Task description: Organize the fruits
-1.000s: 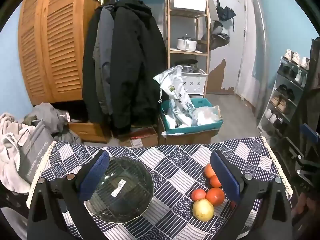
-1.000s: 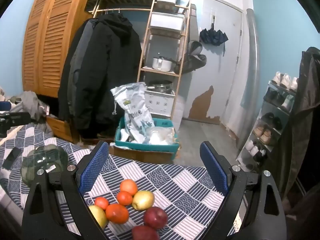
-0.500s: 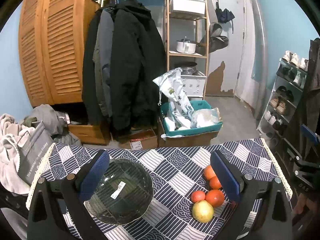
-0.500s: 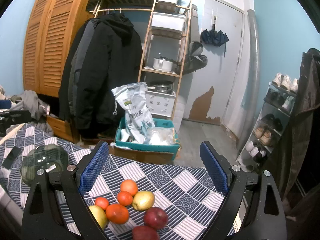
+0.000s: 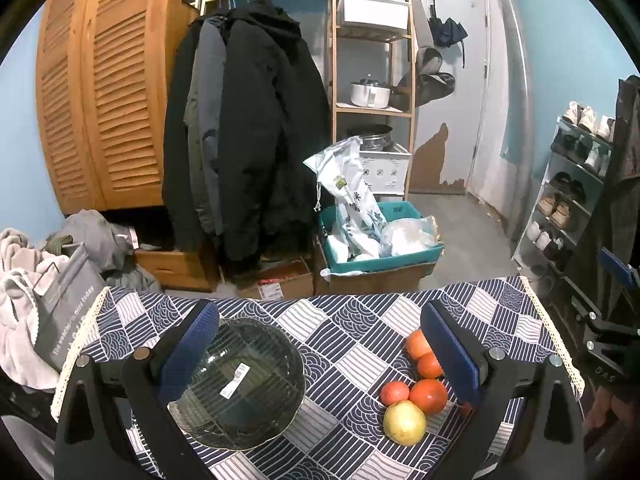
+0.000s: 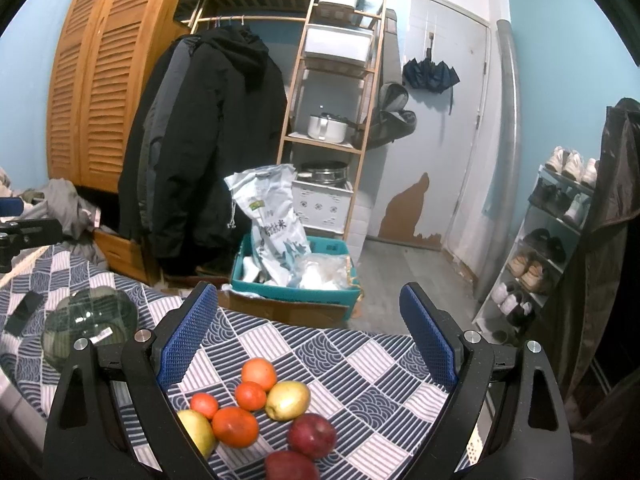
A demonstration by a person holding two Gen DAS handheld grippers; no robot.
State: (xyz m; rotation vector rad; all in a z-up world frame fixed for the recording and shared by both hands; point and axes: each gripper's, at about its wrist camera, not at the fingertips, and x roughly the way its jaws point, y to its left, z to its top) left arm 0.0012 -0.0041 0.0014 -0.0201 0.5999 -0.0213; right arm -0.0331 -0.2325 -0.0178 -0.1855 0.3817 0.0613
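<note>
From the left wrist camera, the left gripper (image 5: 320, 354) hangs over the patterned tablecloth (image 5: 352, 328) with its fingers spread wide and holding nothing, the glass bowl (image 5: 240, 384) under its left finger and a cluster of fruits (image 5: 416, 392) beside its right finger. From the right wrist camera, the right gripper (image 6: 310, 336) is likewise wide apart and empty above the fruits (image 6: 256, 404), oranges, yellow and red apples lying close together on the cloth, with the glass bowl (image 6: 90, 322) well off to the left near a dark phone (image 6: 24, 312)
</note>
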